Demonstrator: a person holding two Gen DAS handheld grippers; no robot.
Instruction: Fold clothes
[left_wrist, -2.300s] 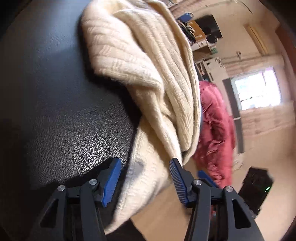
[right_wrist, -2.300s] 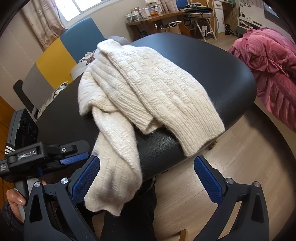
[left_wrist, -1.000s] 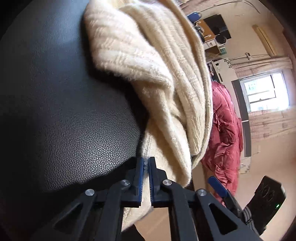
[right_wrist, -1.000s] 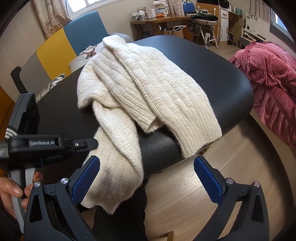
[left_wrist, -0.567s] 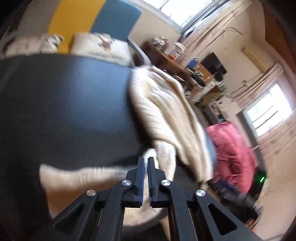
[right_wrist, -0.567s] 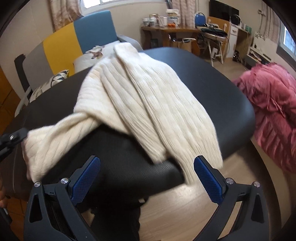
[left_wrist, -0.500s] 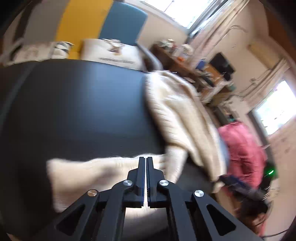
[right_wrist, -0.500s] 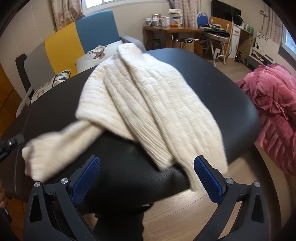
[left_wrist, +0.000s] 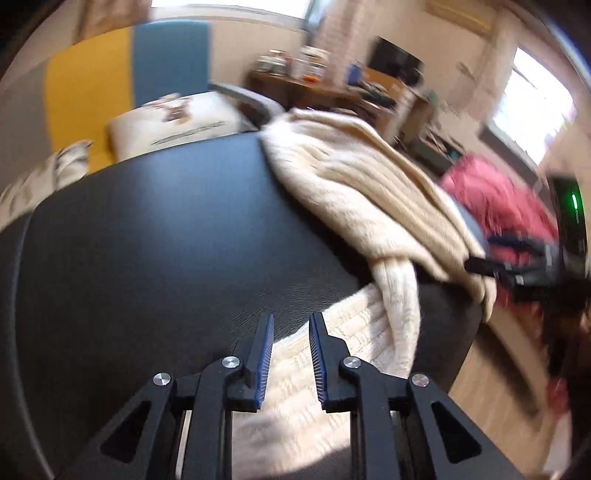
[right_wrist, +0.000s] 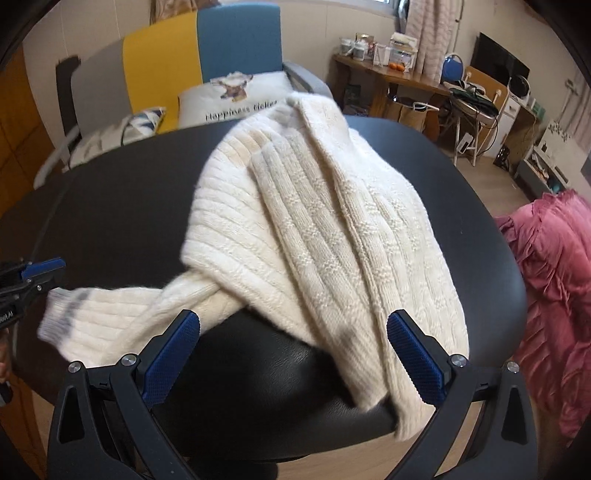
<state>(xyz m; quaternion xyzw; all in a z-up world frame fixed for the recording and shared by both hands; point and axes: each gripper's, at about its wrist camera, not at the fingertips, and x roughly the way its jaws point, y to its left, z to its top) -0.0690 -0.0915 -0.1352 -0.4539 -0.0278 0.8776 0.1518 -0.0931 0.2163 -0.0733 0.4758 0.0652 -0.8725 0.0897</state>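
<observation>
The cream knitted sweater (right_wrist: 332, 229) lies bunched across the black leather worktop (right_wrist: 129, 192). Its body runs from the far edge down to the near right edge, where the hem hangs over. One sleeve (right_wrist: 110, 314) stretches out flat to my left along the near edge, its cuff close to my left gripper (left_wrist: 291, 325).

My left fingers (left_wrist: 264, 350) stand a little apart, a narrow gap between the blue pads, with the sleeve lying under and beyond them; they hold nothing that I can see. My right gripper (right_wrist: 293, 332) is spread wide and empty, hovering over the near edge of the worktop, one finger above the sleeve and the other above the hanging hem.

Behind the worktop sits a sofa (right_wrist: 199, 48) with grey, yellow and blue back panels. A white cushion (right_wrist: 236, 96) on it reads "Happiness ticket" under a small animal picture. To the right a pink quilt (right_wrist: 550, 280) is heaped, and a cluttered wooden desk (right_wrist: 388, 77) stands against the far wall.
</observation>
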